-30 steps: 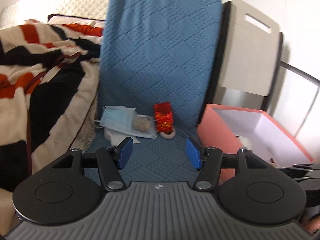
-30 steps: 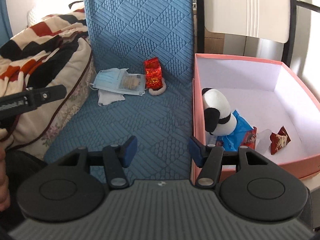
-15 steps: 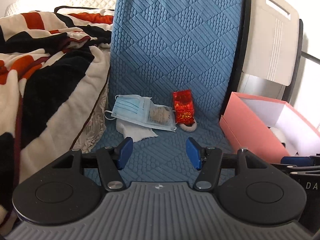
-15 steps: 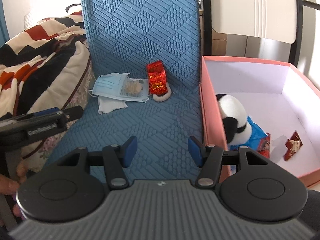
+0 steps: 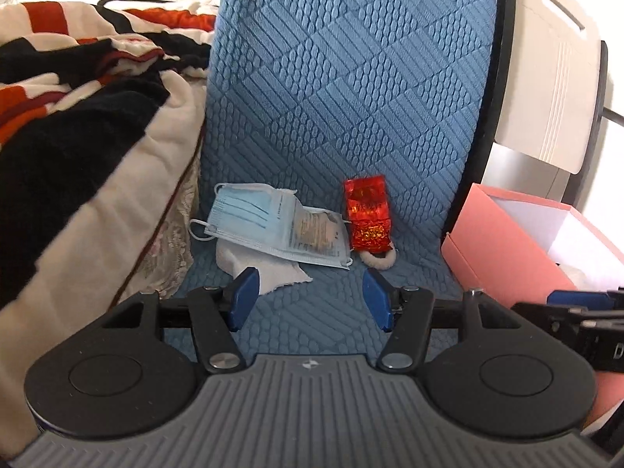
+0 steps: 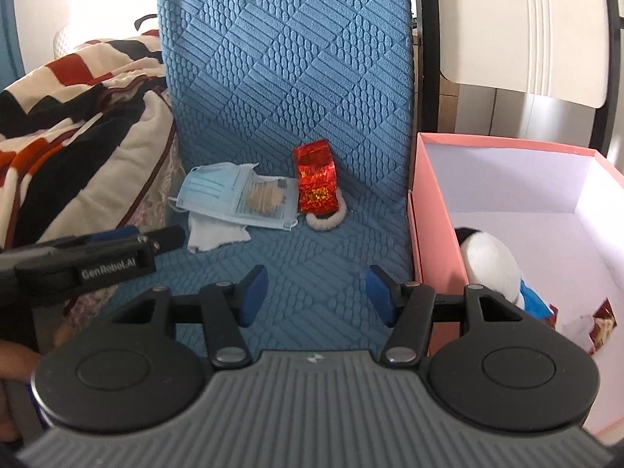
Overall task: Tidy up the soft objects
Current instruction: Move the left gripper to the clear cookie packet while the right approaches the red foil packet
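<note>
On the blue quilted seat lie a light blue face mask, a clear packet with a tan pad, a white cloth, a red foil packet and a cream fuzzy ring. My left gripper stands open just short of the cloth and mask, with nothing between its fingers. My right gripper is open over the bare seat, empty. A pink box at the right holds a black-and-white plush toy.
A striped red, black and cream blanket is piled at the left of the seat. A white chair back stands behind the box. Small red wrappers lie in the box. A hand holds the left gripper's body.
Both grippers have moved forward toward the items on the seat, which now look larger and nearer. The jaws of both have stayed equally wide.
</note>
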